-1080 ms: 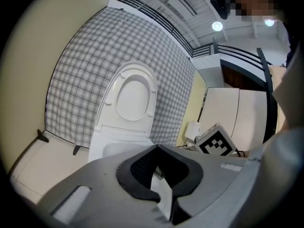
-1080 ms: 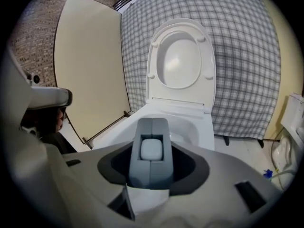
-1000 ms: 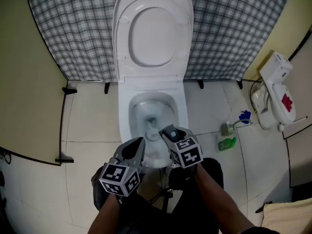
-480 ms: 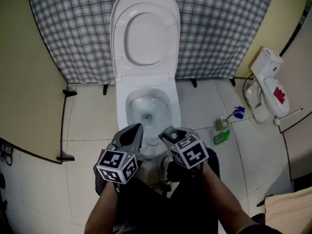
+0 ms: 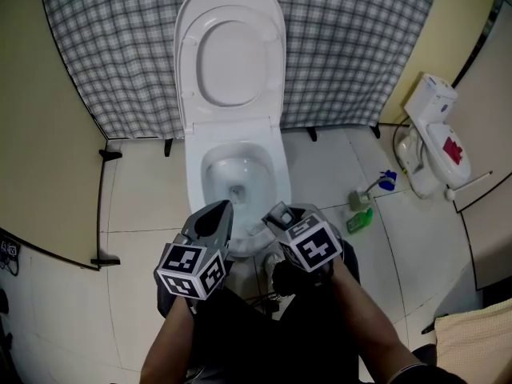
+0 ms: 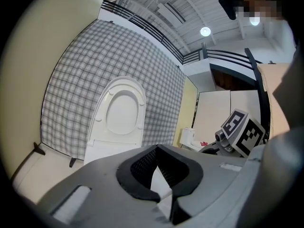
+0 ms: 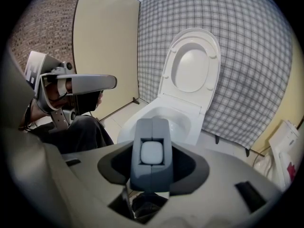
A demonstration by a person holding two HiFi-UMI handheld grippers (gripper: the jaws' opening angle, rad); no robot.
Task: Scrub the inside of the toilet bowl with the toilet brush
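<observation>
Right tongs (image 5: 279,216) clamped on the grey handle of the toilet brush (image 7: 151,132), held over the front rim of the toilet bowl (image 5: 194,186); brush head not made out. Left tongs (image 5: 214,217) closed, empty, just beside. Lid (image 5: 230,54) up. Green bottle (image 5: 359,220) on floor (image 5: 144,206): label unreadable. Marker cubes (image 5: 310,245): patterns only, no text.

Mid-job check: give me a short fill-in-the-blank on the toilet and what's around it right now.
1. The toilet lid is ___ (up or down).
2. In the head view, the green bottle is on the ___ side of the toilet bowl.
3. The cloth hanging behind the toilet has a ___ pattern.
Missing words: up; right; checked.
</observation>
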